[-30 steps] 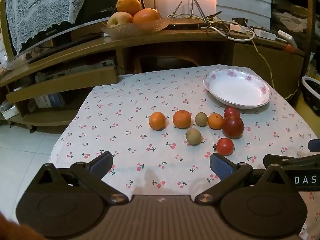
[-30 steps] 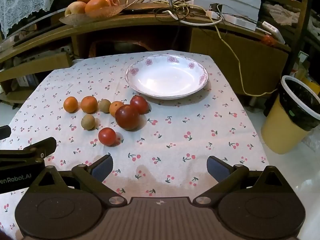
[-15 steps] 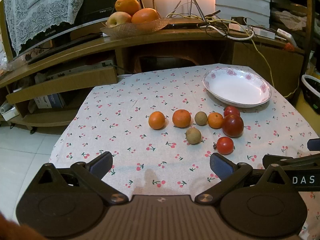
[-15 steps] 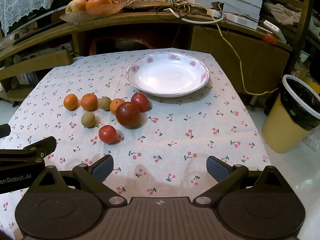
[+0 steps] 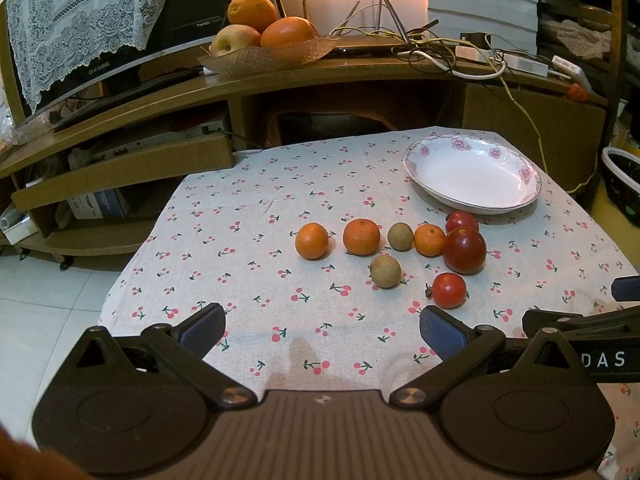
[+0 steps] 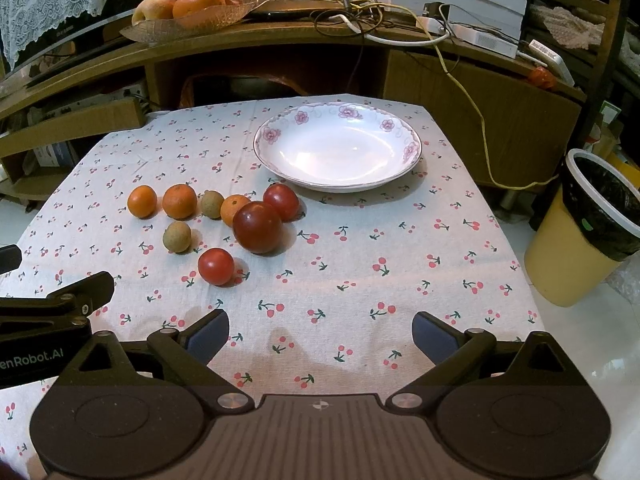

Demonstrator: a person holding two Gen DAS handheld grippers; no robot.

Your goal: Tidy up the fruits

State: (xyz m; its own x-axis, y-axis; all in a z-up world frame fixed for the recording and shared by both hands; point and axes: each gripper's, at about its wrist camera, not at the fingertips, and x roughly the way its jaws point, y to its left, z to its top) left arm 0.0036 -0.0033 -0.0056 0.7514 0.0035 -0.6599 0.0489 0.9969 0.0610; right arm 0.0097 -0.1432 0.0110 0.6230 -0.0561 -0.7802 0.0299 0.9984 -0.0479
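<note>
- plate (image 6: 338,148): white, pink flowers on rim, holding nothing; on the far right part of the tablecloth (image 6: 360,248), just beyond the fruit cluster.
- oranges: three small ones on the cloth in a rough row; left orange (image 6: 142,201), middle orange (image 6: 179,201), right orange (image 6: 235,209), the last touching the big tomato.
- brown fruits: two, round and dull; one (image 6: 212,204) in the row between middle and right oranges, the other (image 6: 177,236) apart, nearer the grippers.
- tomatoes: three; big tomato (image 6: 257,227), dark red, touching the back tomato (image 6: 281,201), which lies nearest the plate; small tomato (image 6: 216,266) alone, closest to the grippers.
- all eight fruits on the cloth, none in the plate.
- tray (image 6: 188,22): shallow, on the wooden shelf (image 6: 280,40) behind the table; contains large oranges and apples, heaped.
- bin (image 6: 580,232): yellow, black liner, on the floor right of the table; contents not visible.
- cables (image 6: 360,20): tangled on the shelf, right of the tray.
- left gripper (image 5: 322,330): jaws spread wide, nothing between them; above the near edge of the cloth, small tomato just beyond the right finger.
- right gripper (image 6: 320,334): jaws spread wide, nothing held; above the near edge, fruits ahead and to the left, plate straight ahead.
</note>
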